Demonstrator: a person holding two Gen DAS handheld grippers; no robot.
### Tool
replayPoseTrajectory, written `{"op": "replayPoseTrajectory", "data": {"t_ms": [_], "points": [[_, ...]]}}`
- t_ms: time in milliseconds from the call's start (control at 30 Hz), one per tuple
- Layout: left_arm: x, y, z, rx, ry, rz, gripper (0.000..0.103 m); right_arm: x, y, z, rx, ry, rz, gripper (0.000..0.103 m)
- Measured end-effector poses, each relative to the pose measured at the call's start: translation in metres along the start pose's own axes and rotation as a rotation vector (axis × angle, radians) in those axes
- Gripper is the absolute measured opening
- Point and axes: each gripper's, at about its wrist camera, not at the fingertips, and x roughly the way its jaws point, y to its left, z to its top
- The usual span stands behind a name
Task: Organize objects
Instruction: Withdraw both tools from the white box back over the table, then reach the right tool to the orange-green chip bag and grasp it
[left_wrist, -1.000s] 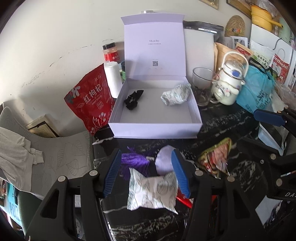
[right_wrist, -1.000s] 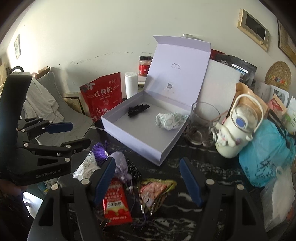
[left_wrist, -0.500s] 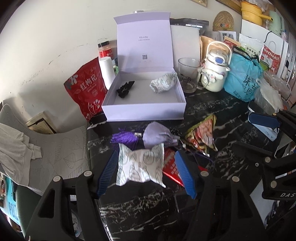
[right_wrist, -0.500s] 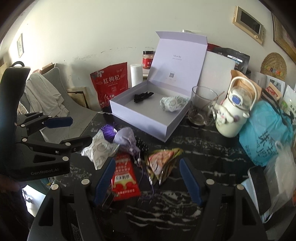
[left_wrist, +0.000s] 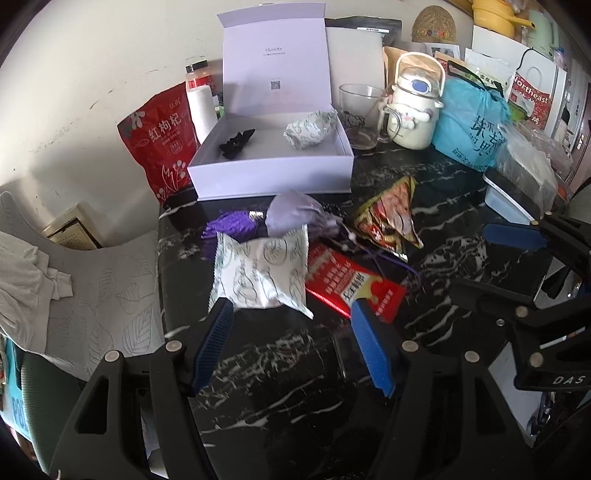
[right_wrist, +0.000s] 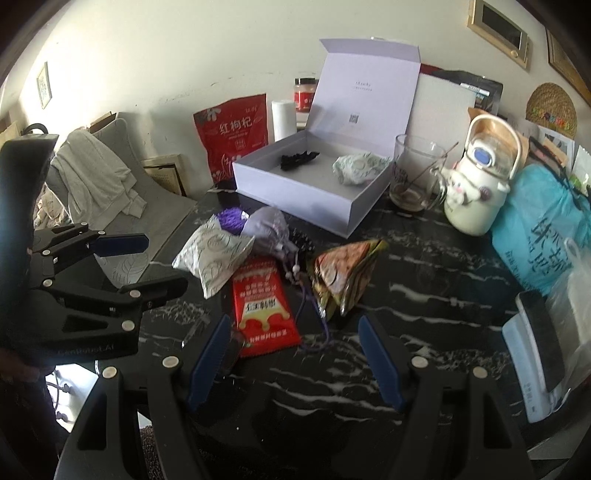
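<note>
Both tongs stand released over the near part of the black marbled surface (left_wrist: 443, 192). The left tongs (left_wrist: 291, 339) have just been opening; a white printed sachet (left_wrist: 262, 273) lies just beyond the tips, its lower corner reaching between them, unpressed. The right tongs (right_wrist: 291, 350) gape above the bottom edge of a red packet (right_wrist: 262, 306) with Chinese writing too blurred to read.

A lilac pouch (left_wrist: 295, 218) and purple tassel (left_wrist: 232, 229) crowd behind the sachet, and a crumpled foil snack bag (right_wrist: 343, 273) lies beside the red packet. Toward the far edge sits the open lilac box (left_wrist: 273, 173), its lid upright and printed with a small logo and a code; inside are a black hair tie (left_wrist: 236, 142) and another printed sachet (left_wrist: 310, 129). A red bag (left_wrist: 162, 140) reading 红枸杞 leans at the far left corner. A glass mug (right_wrist: 413, 177), a white kettle (right_wrist: 480, 188) and a blue plastic bag (left_wrist: 469, 129) line the far right side; the phone (right_wrist: 539, 343) at the right edge is cut off.
</note>
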Motion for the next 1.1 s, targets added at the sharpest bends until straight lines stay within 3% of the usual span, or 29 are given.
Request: {"op": "replayPoseTrajectory", "data": {"t_ms": [633,767,1100], "points": [[0.038,-0.043,-0.034,0.054,0.071,-0.145,0.064,0.031,-0.027,-0.038,0.070,0.047,0.019,0.072],[0.053,-0.044,-0.035,0.059,0.099,-0.156,0.049,0.038,-0.034,-0.037,0.089,0.050,0.029,0.072],[0.060,-0.023,-0.038,0.045,0.099,-0.176,0.044,0.059,-0.045,-0.020,0.121,0.039,0.034,0.072]]}}
